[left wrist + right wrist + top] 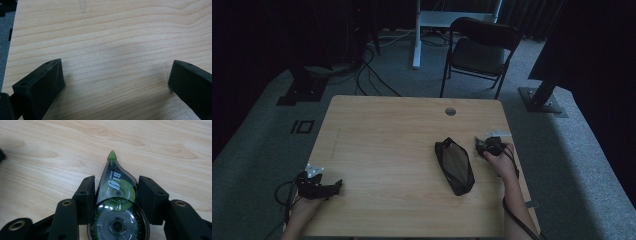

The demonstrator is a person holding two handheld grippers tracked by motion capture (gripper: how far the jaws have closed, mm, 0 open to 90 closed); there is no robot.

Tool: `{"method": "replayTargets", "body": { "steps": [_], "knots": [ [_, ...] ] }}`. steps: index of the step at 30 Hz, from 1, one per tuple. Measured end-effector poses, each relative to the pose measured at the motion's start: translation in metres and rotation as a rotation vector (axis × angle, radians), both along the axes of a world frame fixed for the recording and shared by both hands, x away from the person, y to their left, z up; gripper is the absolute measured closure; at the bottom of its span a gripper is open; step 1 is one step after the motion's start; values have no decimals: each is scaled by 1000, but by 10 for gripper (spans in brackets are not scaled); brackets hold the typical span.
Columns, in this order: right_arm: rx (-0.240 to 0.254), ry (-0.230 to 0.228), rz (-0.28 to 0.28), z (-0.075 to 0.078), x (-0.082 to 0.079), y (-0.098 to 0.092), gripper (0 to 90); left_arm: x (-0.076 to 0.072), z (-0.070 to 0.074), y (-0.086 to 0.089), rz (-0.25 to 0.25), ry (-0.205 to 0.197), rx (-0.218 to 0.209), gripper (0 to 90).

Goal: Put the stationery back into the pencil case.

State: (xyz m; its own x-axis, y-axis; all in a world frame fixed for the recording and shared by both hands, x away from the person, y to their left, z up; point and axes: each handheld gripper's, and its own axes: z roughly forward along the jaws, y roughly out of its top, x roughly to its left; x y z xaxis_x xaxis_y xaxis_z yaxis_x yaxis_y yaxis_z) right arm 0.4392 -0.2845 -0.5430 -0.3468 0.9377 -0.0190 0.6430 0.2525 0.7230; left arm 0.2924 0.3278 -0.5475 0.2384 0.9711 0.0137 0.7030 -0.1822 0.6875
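Observation:
A green, clear correction tape dispenser point(116, 195) lies flat on the wooden table point(387, 150), its pointed tip facing away from the camera. My right gripper point(116, 182) has both black pads against its sides and is shut on it. From above, the right gripper point(484, 145) sits near the table's right edge, just right of a black zipped pouch point(454, 166). At the table's front left corner, my left gripper point(332, 187) rests low with its jaws wide apart. In its own view the left gripper point(117, 67) has bare wood between the fingers.
A round cable hole point(450, 111) is set in the table's far edge. Behind the table stand a black folding chair point(479, 50), a white desk leg point(416, 35) and dark stand bases with cables on the grey carpet.

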Motion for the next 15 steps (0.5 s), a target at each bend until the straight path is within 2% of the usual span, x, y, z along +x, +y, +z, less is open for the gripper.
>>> {"method": "replayTargets", "body": {
  "steps": [2,6,13,15],
  "knots": [
    [22,11,-5,2,-1,0,492,0,0,0,0,0,-1,4],
    [27,16,-17,7,-5,-1,494,0,0,0,0,0,-1,4],
    [22,-13,-16,26,-12,0,495,0,0,0,0,0,0,4],
    [37,-5,-15,30,-14,0,495,0,0,0,0,0,-1,4]
  ]
}}
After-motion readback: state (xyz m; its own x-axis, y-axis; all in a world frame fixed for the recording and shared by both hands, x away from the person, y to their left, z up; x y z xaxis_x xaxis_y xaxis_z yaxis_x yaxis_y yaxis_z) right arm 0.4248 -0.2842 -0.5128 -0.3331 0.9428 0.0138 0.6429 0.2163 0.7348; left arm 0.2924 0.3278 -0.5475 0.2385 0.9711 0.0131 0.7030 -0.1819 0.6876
